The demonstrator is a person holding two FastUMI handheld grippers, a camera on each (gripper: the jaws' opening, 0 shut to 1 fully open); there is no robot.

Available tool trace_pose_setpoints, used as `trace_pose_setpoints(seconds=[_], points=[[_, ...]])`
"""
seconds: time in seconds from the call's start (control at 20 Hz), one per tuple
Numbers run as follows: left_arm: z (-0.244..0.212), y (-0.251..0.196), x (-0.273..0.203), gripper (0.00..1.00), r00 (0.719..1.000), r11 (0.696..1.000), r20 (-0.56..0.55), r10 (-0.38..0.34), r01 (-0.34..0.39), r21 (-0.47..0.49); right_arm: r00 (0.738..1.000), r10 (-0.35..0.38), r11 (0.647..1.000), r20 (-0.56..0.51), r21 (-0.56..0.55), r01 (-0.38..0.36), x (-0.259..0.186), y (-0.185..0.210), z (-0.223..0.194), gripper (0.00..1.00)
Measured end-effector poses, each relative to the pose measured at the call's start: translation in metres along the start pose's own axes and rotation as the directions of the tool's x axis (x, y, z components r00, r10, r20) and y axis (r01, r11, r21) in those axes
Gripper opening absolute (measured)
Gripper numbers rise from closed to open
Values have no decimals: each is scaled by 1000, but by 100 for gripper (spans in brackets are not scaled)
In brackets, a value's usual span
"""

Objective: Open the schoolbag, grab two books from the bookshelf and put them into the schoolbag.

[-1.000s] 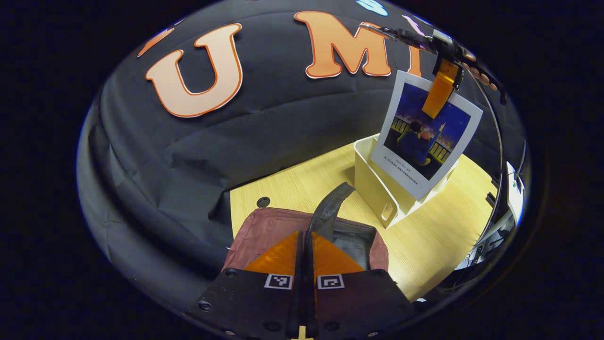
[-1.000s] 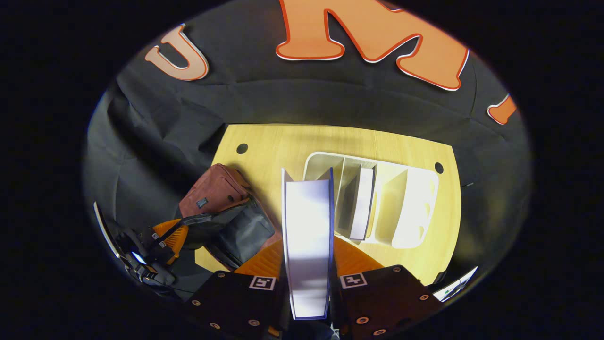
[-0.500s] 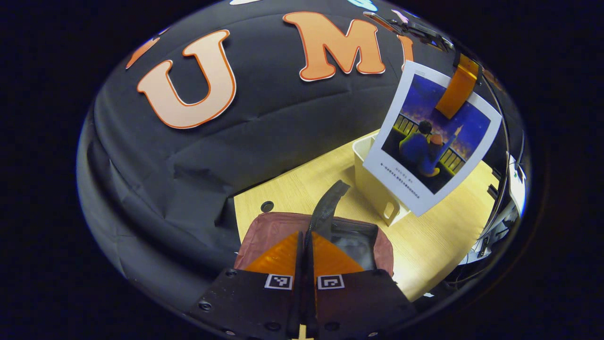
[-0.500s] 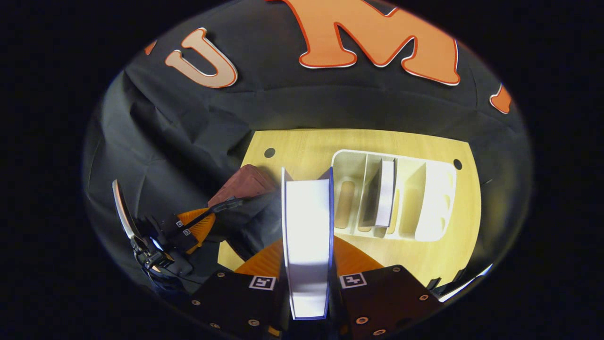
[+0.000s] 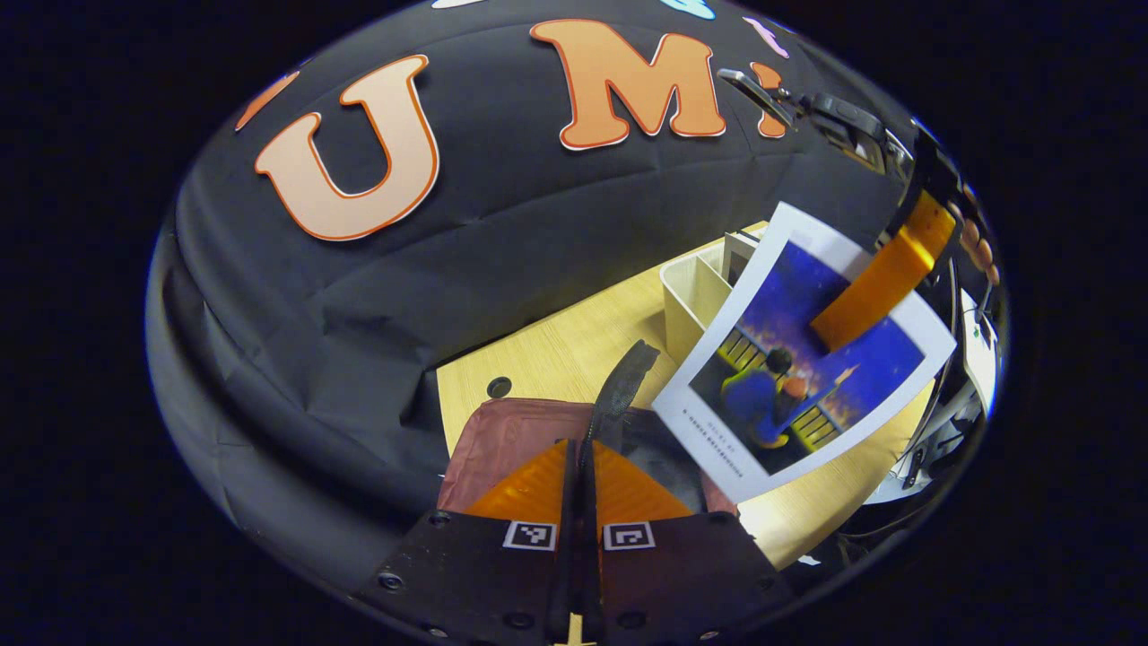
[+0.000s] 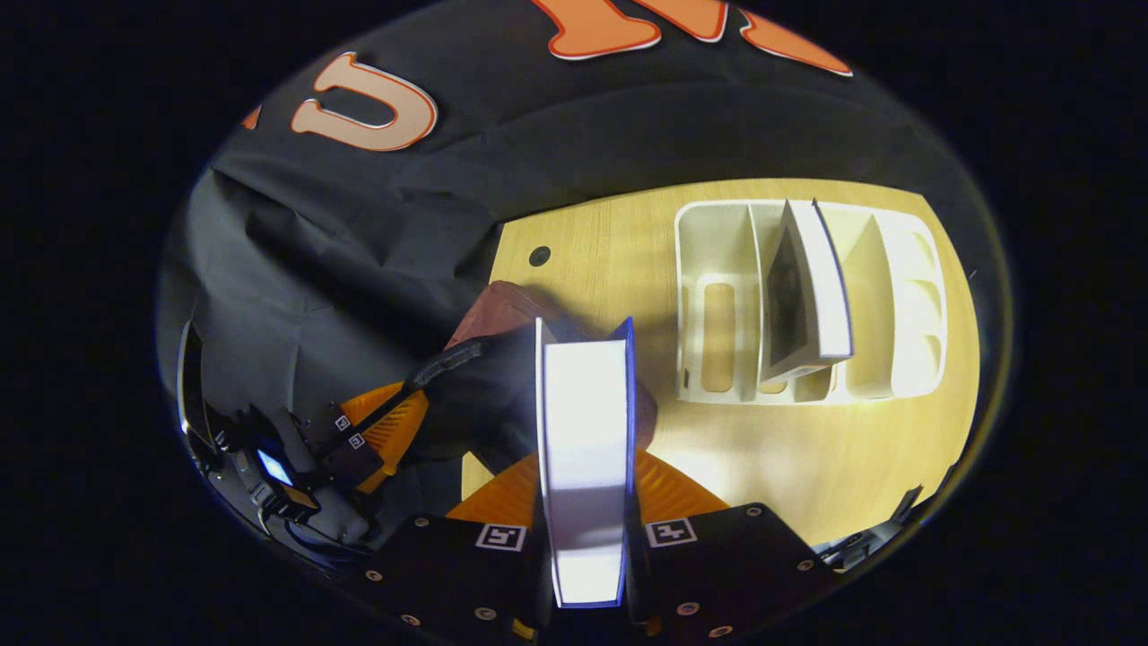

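Two books counted: one clamped between right gripper fingers above the schoolbag, cover picture readable from left gripper view only; another upright in white bookshelf, right of schoolbag. Left gripper pinched shut on black strap; bag interior mostly hidden.

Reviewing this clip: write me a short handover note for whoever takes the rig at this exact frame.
Left gripper: shut on the schoolbag strap, holding the schoolbag open.
Right gripper: shut on the first book, carried above the bag's mouth.
The second book stands in the white bookshelf on the table.
Done: bag open, first book pulled.
Left: drop this book in, fetch the second, put it in.
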State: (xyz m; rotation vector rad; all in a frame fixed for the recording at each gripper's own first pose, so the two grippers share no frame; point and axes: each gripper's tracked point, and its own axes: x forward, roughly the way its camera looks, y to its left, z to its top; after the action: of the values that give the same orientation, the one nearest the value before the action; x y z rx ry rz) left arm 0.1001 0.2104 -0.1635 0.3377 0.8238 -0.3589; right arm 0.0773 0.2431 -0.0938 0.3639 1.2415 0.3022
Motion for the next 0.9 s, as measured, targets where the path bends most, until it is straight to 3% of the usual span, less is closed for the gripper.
trace_pose_setpoints(seconds=[0.45, 0.7, 0.9], points=[[-7, -7, -6, 5, 1000, 1000, 2, -6, 6, -28, 994, 102, 982, 43, 153, -107, 70, 26, -19, 33], [-9, -13, -11, 5, 1000, 999, 3, -25, 25, -40, 982, 182, 945, 51, 266, -189, 115, 42, -36, 33], [-10, -17, -15, 5, 999, 998, 8, -38, 38, -44, 973, 205, 922, 105, 314, -228, 143, 50, -33, 33]])
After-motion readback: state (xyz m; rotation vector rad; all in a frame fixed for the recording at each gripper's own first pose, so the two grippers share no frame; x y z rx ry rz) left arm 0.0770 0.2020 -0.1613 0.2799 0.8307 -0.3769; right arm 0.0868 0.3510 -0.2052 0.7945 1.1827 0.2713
